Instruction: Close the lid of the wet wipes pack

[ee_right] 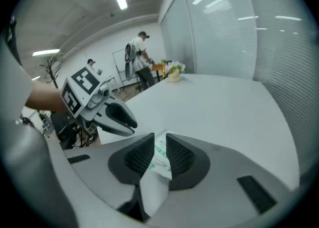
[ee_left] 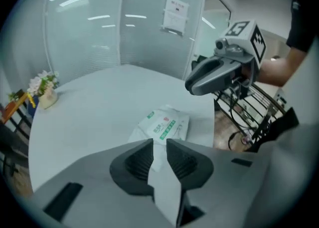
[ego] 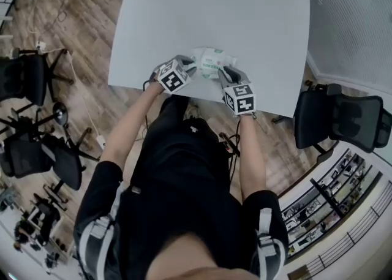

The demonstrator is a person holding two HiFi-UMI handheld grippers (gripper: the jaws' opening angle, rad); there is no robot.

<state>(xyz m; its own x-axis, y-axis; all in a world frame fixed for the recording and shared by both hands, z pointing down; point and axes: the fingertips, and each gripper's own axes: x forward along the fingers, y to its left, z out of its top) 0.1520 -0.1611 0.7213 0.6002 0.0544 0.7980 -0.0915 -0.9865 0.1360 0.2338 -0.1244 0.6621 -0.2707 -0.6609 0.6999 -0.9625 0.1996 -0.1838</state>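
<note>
The wet wipes pack (ego: 211,63), white with green print, lies flat on the white table (ego: 214,9) close to its near edge. Both grippers hover just above it, clear of the pack. My left gripper (ego: 191,67) is at its left and my right gripper (ego: 225,75) at its right. In the left gripper view the pack (ee_left: 167,124) lies beyond the narrowly parted jaws, with the right gripper (ee_left: 192,86) above and to its right. In the right gripper view the pack (ee_right: 160,158) shows through the narrow gap, with the left gripper (ee_right: 130,121) to the left. Neither holds anything. Whether the lid is down I cannot tell.
A black office chair (ego: 340,119) stands right of the table and others (ego: 24,76) on the wooden floor at left. A small flower pot (ee_left: 45,90) sits at the table's far end. People (ee_right: 139,60) stand beyond it. A glass wall runs along one side.
</note>
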